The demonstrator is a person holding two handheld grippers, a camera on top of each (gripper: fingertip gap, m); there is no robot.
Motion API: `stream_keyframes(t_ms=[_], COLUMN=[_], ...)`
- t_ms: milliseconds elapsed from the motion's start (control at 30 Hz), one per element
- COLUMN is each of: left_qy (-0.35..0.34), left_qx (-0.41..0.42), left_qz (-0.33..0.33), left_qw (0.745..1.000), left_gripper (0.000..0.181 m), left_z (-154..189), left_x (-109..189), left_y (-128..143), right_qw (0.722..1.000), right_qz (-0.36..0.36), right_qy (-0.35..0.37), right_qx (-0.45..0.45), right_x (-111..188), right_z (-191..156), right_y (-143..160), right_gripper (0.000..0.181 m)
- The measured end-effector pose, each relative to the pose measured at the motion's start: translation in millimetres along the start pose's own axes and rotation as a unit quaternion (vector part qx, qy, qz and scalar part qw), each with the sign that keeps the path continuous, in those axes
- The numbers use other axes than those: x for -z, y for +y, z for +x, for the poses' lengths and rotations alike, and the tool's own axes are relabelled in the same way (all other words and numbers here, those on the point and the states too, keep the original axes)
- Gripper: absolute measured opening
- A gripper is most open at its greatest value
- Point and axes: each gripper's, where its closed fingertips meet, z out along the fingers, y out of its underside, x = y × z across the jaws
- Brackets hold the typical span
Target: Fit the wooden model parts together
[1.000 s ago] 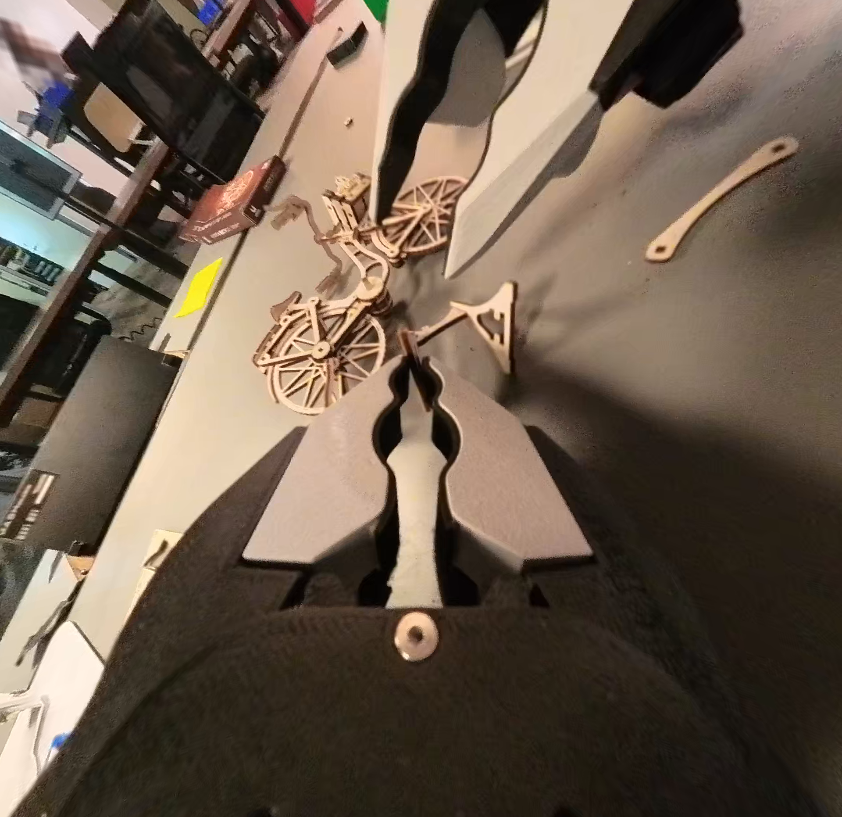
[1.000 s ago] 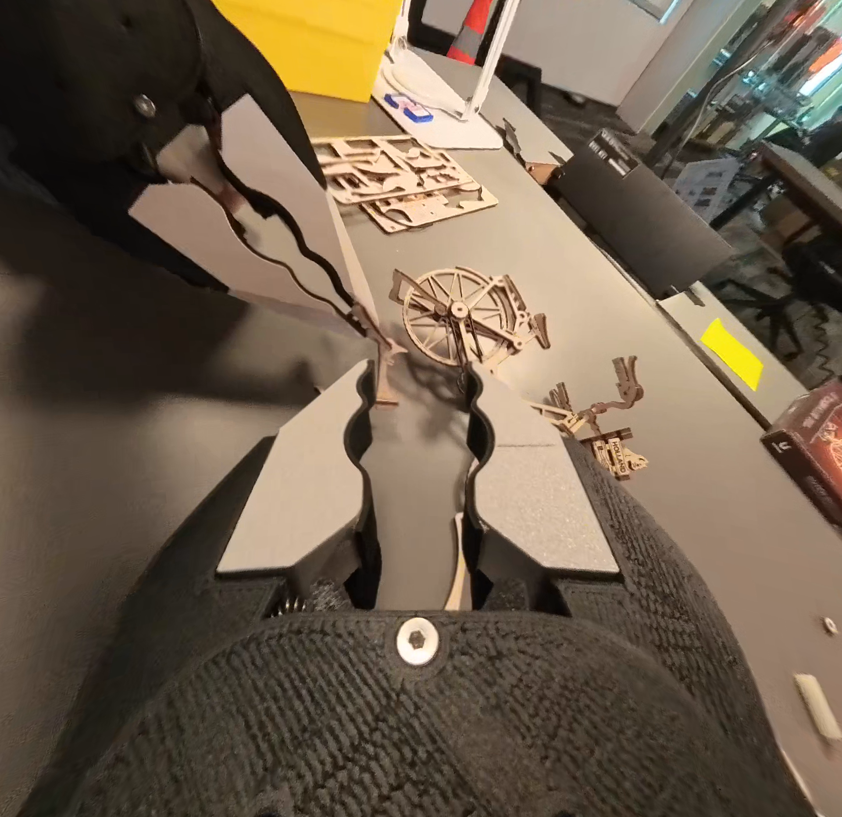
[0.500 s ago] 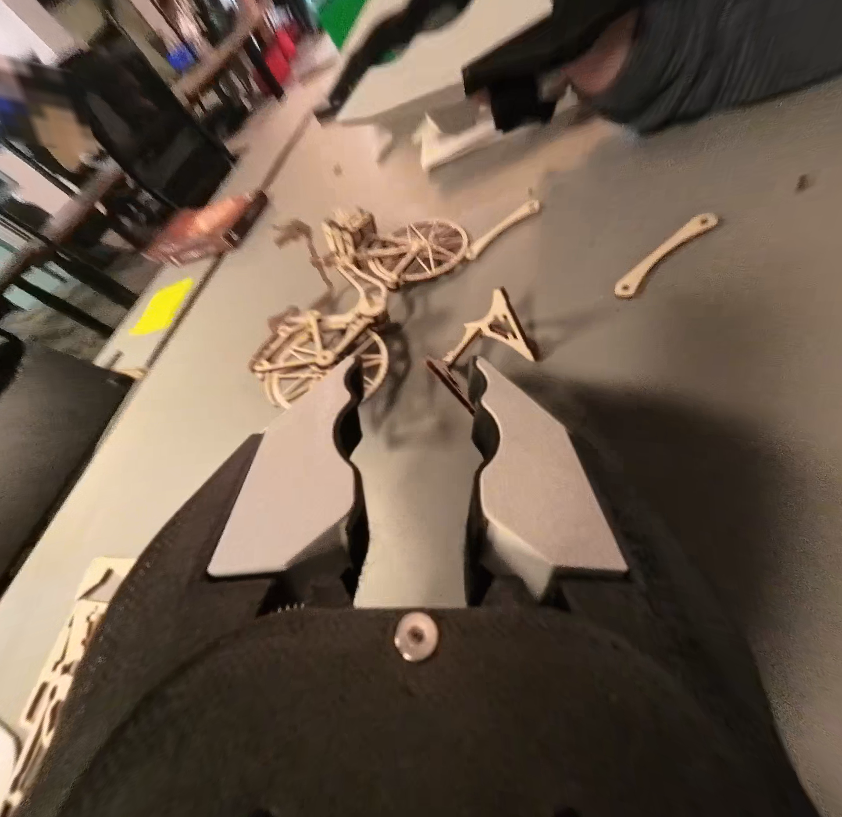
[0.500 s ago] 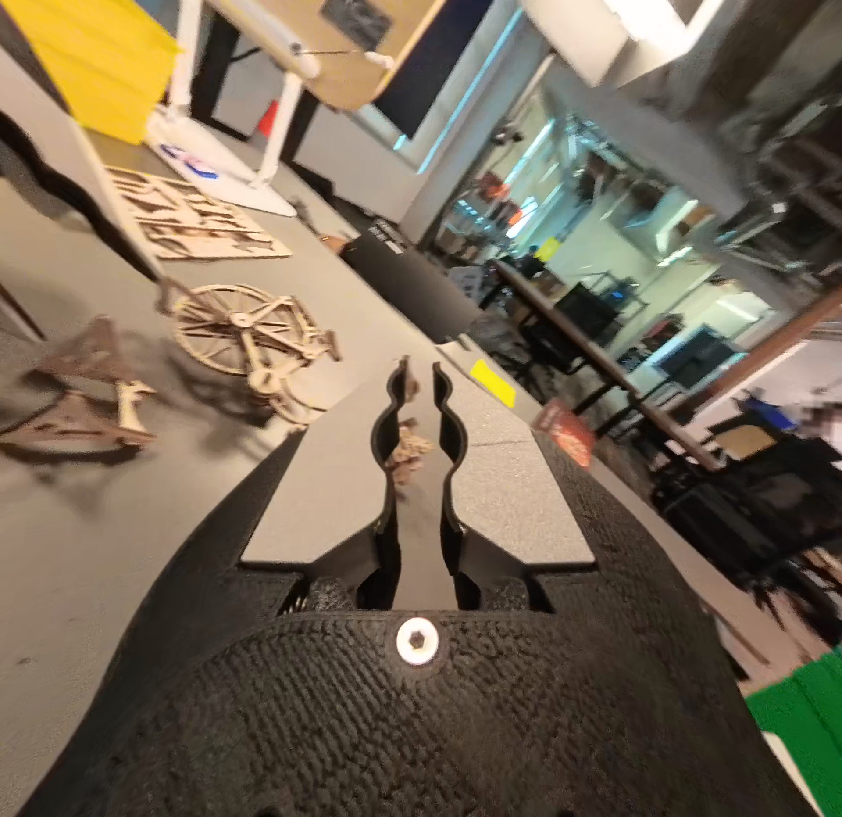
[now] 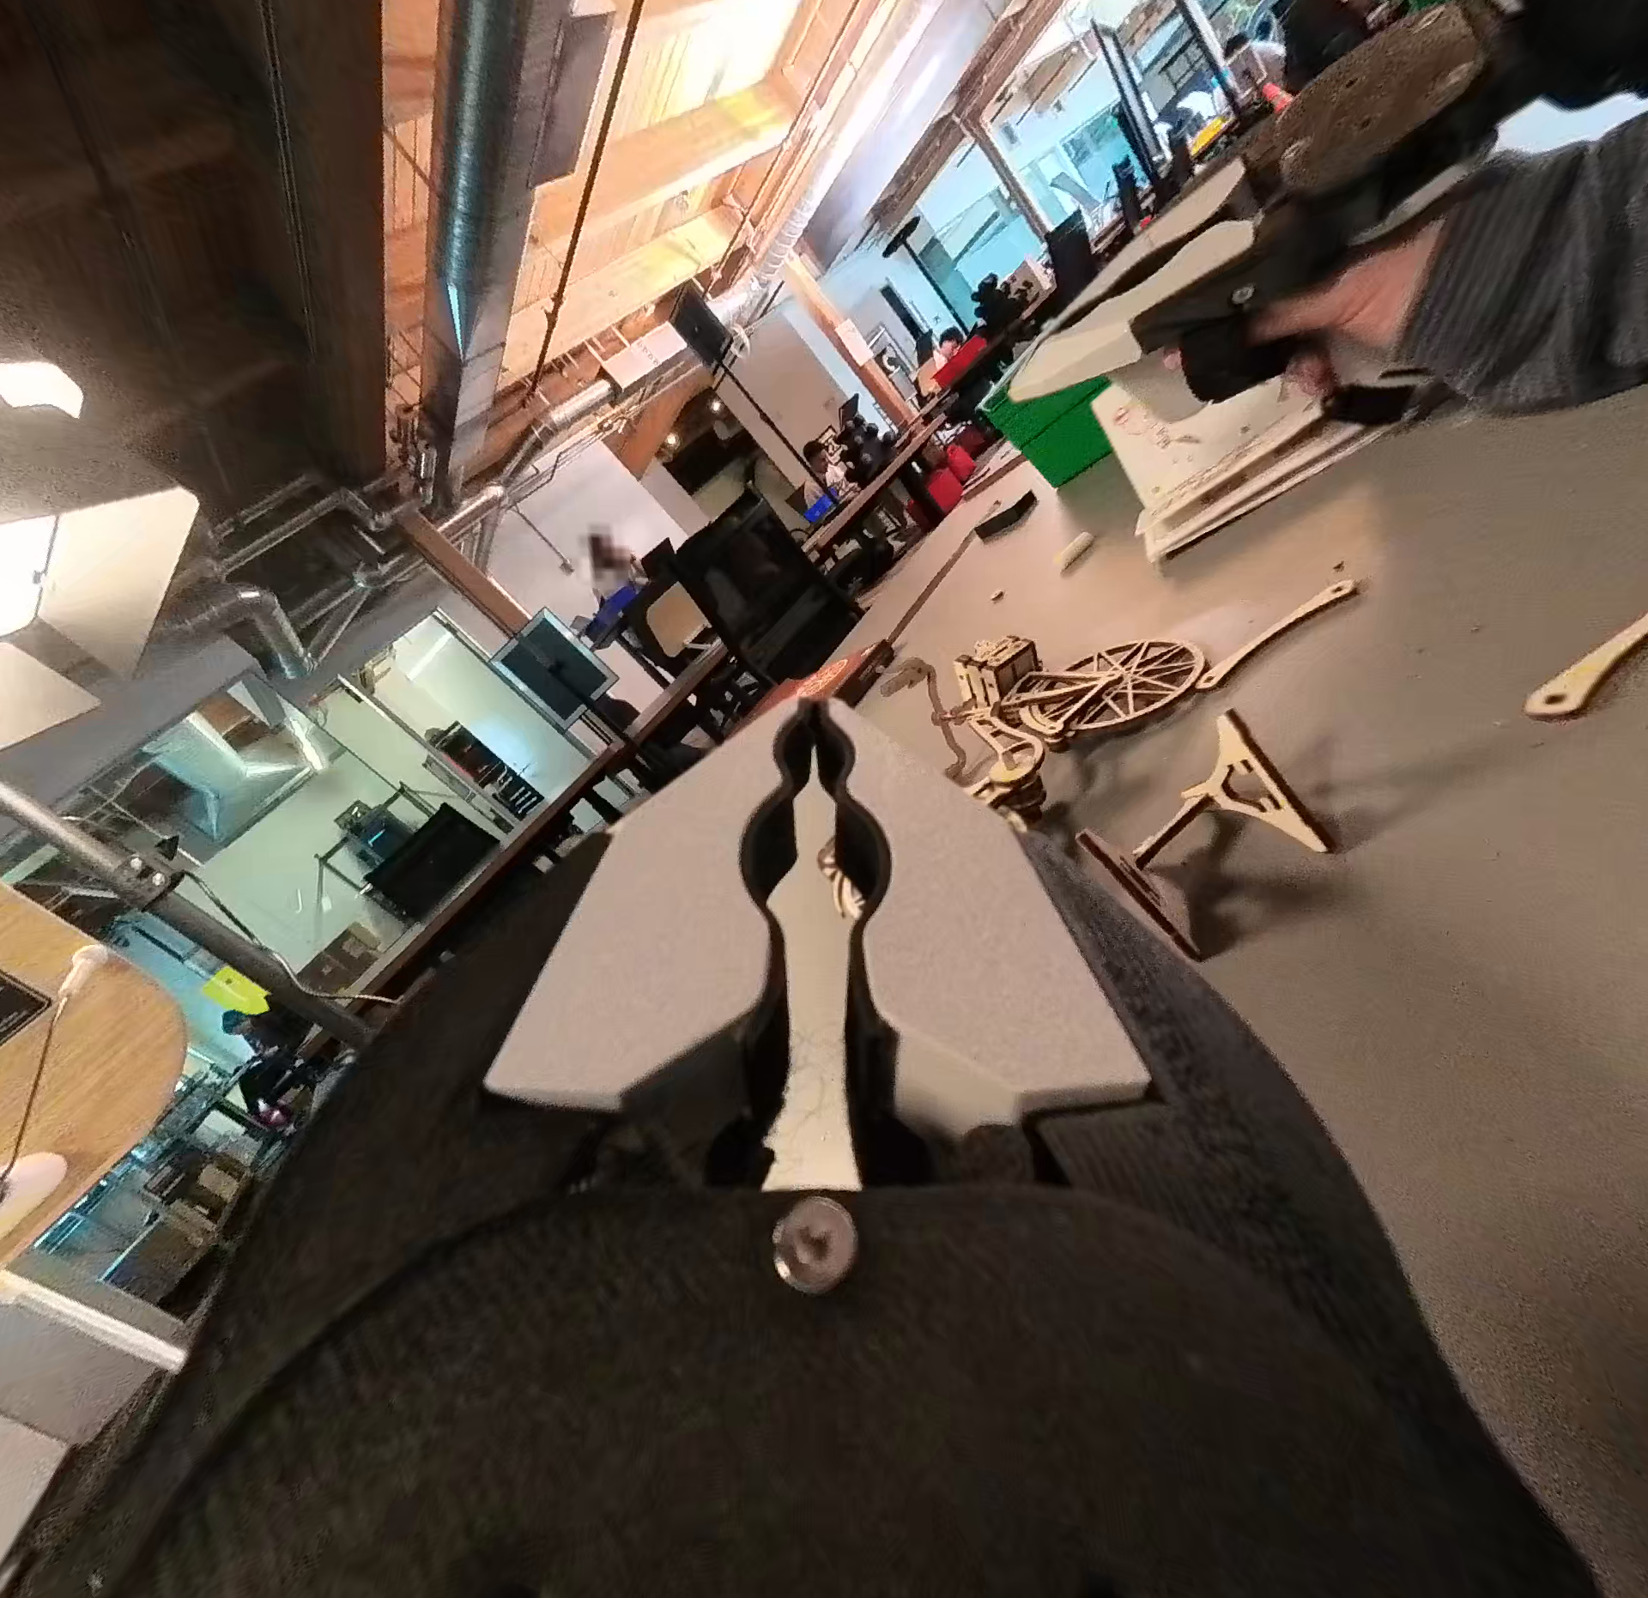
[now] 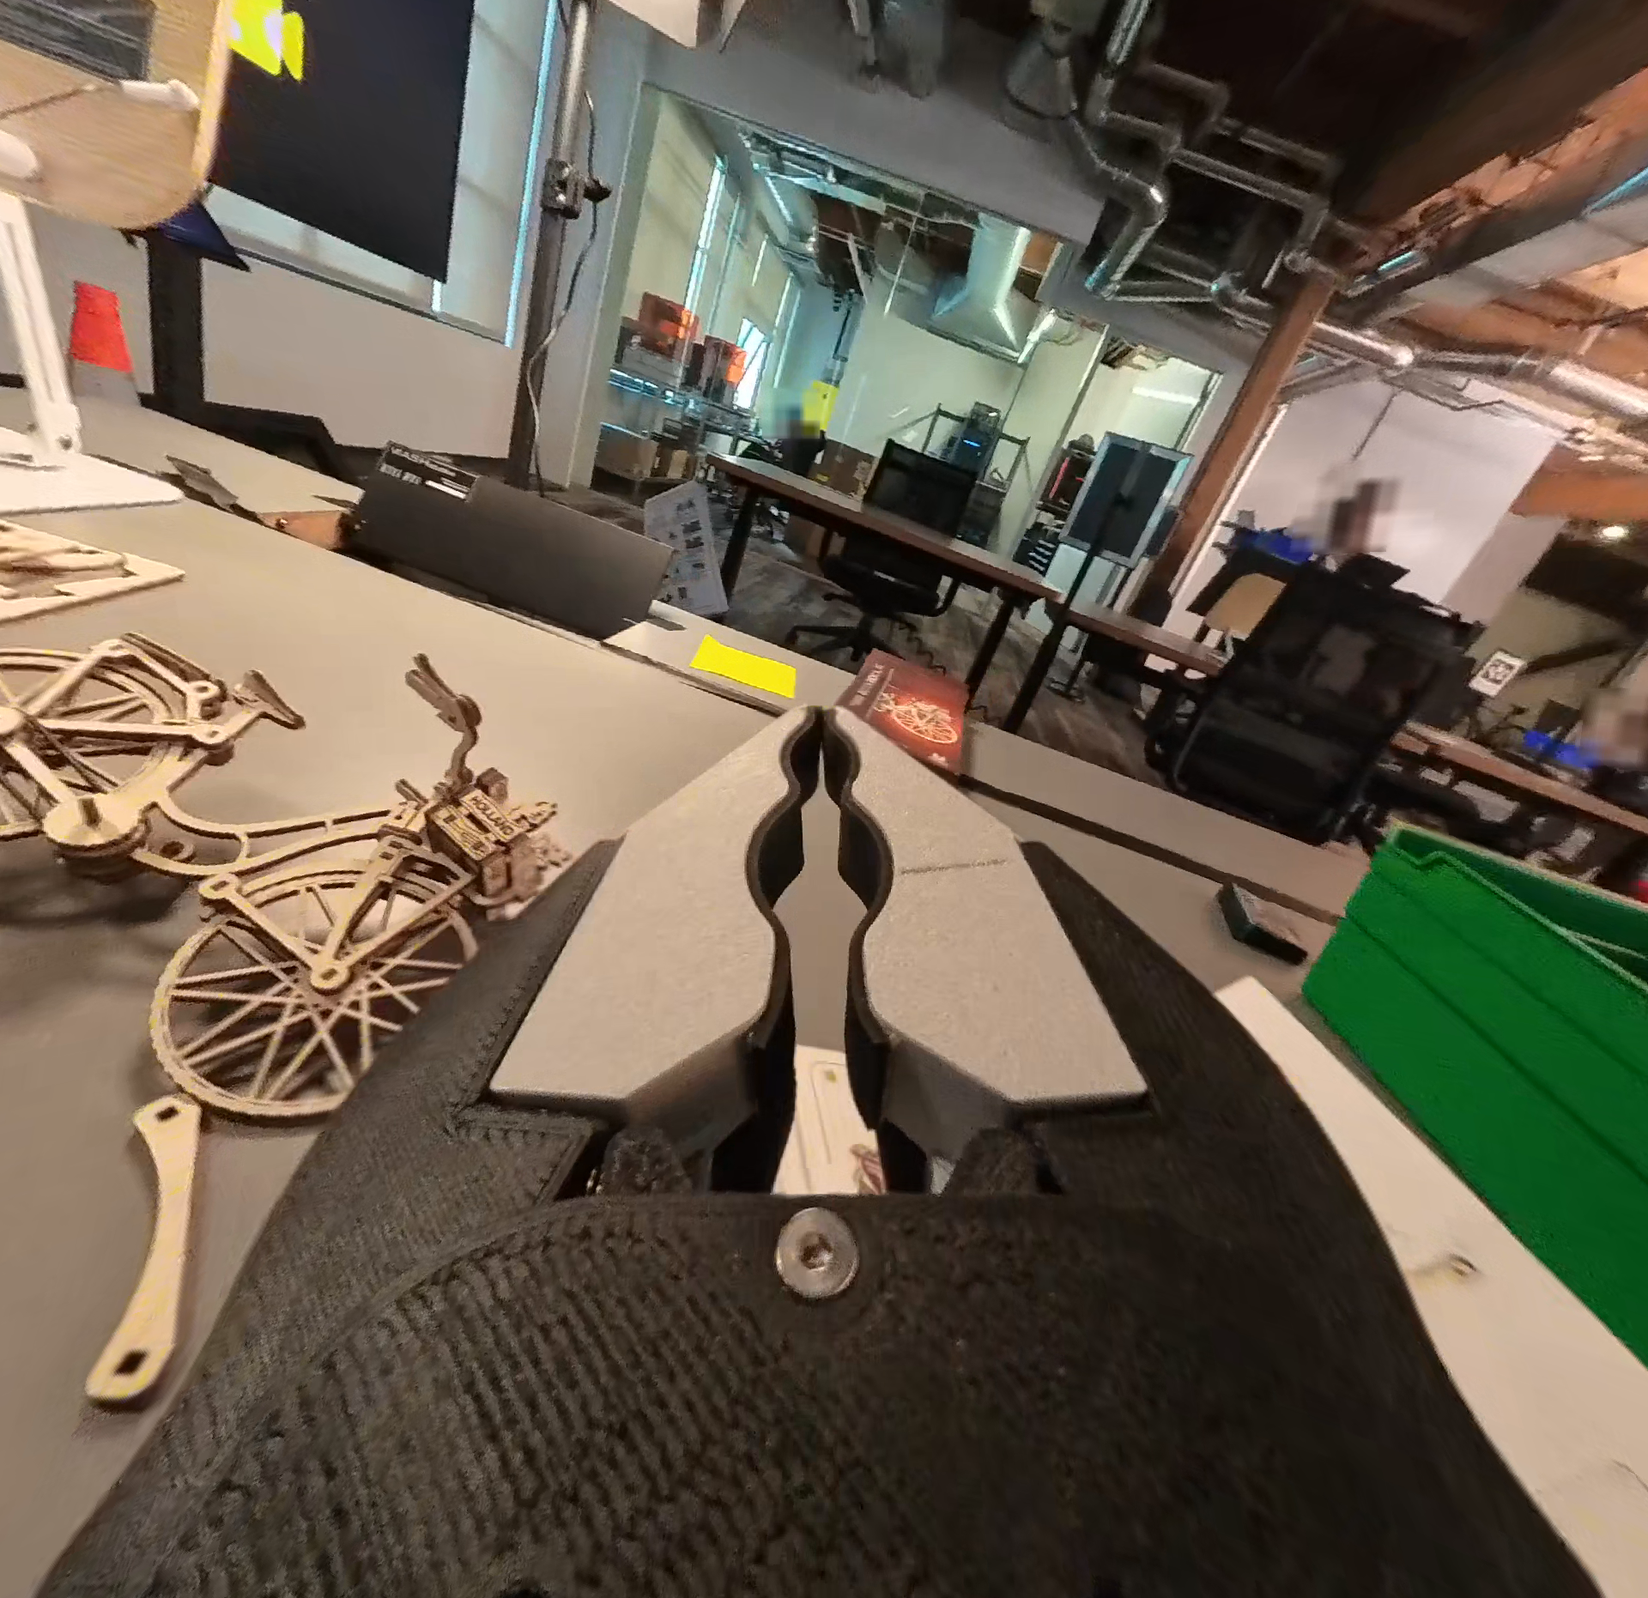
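wooden bicycle [image 6: 267, 860] cut off left

Grey table [image 6: 624, 699]: wooden bicycle model [image 6: 294, 860] lying flat. Triangular stand part [image 5: 1240, 788] and flat wooden lever [image 6: 152, 1234] near it; yellow note [image 6: 742, 666], red box [image 6: 910, 708] beyond; green bin [image 6: 1498, 976] well apart.

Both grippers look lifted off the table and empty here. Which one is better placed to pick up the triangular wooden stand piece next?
Left, probably. The left gripper has the stand piece just beside its fingers; the right gripper is held farther off, shut, and its view doesn't show the piece.
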Motion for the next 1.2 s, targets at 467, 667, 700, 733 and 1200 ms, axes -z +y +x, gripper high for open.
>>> stream_keyframes(t_ms=[467,667,700,733,1200], left_qy=[0.021,0.025,0.026,0.027,0.038], left_qx=[0.005,0.007,0.006,0.005,-0.005], left_qz=[-0.009,-0.011,-0.011,-0.011,-0.012], left_qw=[1.000,1.000,1.000,1.000,0.999], left_gripper=[0.000,0.000,0.000,0.000,0.000], left_z=[8.0,9.2,9.8,10.4,15.4], left_x=[-2.7,-3.1,-3.2,-3.2,-3.5], left_y=[3.7,4.4,4.5,4.4,4.0], right_qw=[0.999,0.999,0.999,0.999,0.999], right_qz=[-0.024,-0.027,-0.027,-0.027,-0.030], right_qy=[-0.021,-0.024,-0.024,-0.025,-0.036], right_qx=[-0.003,-0.024,-0.023,-0.022,-0.015], right_x=[-5.0,-5.5,-5.4,-5.5,-6.7], right_z=[-6.9,-4.9,-5.2,-5.7,-11.0], right_y=[9.6,11.9,11.8,11.7,12.0], right_gripper=[0.000,0.000,0.000,0.000,0.000])
